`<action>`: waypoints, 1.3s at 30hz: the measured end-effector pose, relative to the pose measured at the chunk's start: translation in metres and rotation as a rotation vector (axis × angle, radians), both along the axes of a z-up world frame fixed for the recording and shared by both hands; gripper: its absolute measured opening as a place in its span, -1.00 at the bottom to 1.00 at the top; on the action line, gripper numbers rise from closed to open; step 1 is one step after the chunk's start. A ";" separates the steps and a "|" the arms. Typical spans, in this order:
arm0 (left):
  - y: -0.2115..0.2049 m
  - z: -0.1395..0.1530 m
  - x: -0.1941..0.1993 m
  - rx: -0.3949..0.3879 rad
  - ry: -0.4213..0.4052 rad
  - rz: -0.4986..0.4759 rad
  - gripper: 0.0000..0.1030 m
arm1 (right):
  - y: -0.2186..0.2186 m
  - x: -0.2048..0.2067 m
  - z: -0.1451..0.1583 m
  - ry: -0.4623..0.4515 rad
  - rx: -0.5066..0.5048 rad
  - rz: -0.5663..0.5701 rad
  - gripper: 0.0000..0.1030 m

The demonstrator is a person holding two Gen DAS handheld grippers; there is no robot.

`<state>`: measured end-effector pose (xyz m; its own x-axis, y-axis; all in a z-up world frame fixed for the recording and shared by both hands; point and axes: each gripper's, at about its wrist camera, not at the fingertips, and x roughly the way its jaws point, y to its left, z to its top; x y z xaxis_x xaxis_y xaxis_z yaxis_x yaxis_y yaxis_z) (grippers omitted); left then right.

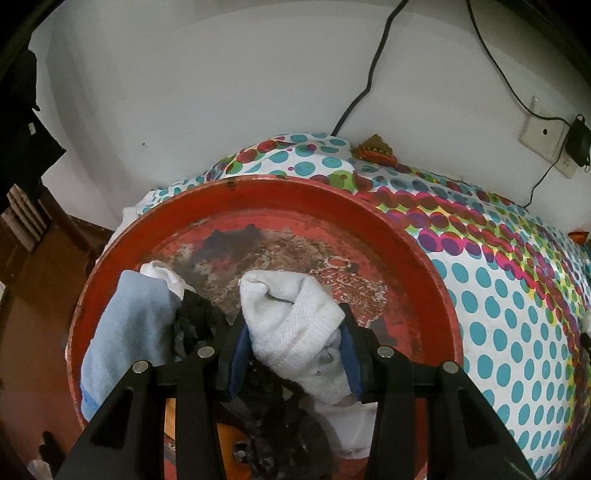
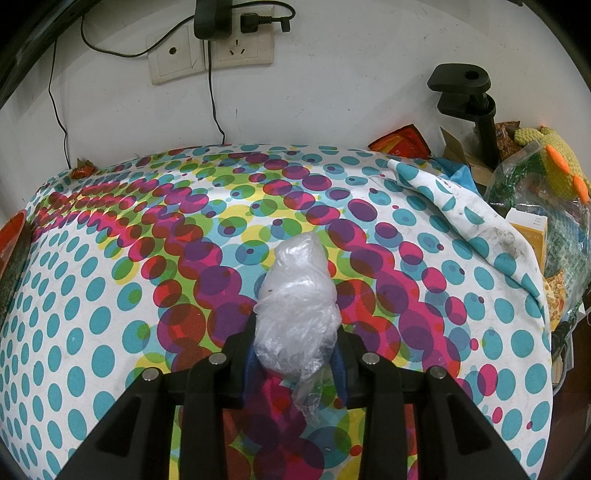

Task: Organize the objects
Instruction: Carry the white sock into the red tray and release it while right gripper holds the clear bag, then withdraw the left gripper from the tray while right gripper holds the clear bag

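Overhead, dotted tablecloth (image 2: pixel 110 332), white wall (image 2: pixel 332 92)

Wall socket (image 2: pixel 243 50) with charger (image 2: pixel 212 18), black clamp (image 2: pixel 469 92), possibly knitted toy (image 2: pixel 554 162)

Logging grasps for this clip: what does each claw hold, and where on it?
Left claw: white towel, pinched mid-bundle. Right claw: crumpled clear plastic bag, gripped near its lower end.

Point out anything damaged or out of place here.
The red tray is damaged: its floor paint is flaking, with dark blotches. The tablecloth has a corner flipped back at the right, its underside stained. Otherwise the tongs simply grip a white towel and a plastic bag.
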<state>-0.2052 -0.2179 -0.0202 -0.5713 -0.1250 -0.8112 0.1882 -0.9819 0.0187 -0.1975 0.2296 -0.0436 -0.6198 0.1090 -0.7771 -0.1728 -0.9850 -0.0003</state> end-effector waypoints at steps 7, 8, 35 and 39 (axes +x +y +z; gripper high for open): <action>-0.007 -0.001 0.003 0.012 0.005 0.003 -0.18 | 0.000 0.000 0.000 0.000 0.001 0.000 -0.34; -0.008 -0.001 0.003 0.013 0.005 0.003 -0.16 | 0.000 0.000 0.000 0.000 0.001 0.000 -0.34; 0.002 0.029 0.052 -0.013 0.069 -0.015 0.67 | 0.003 0.000 0.000 -0.002 0.010 0.000 -0.34; -0.001 0.036 0.071 -0.042 0.102 -0.004 0.81 | 0.003 0.000 0.000 -0.002 0.008 0.000 -0.34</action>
<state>-0.1343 -0.2186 0.0154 -0.6512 -0.1549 -0.7430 0.1871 -0.9815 0.0406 -0.1972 0.2322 -0.0439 -0.6183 0.1155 -0.7774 -0.1729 -0.9849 -0.0088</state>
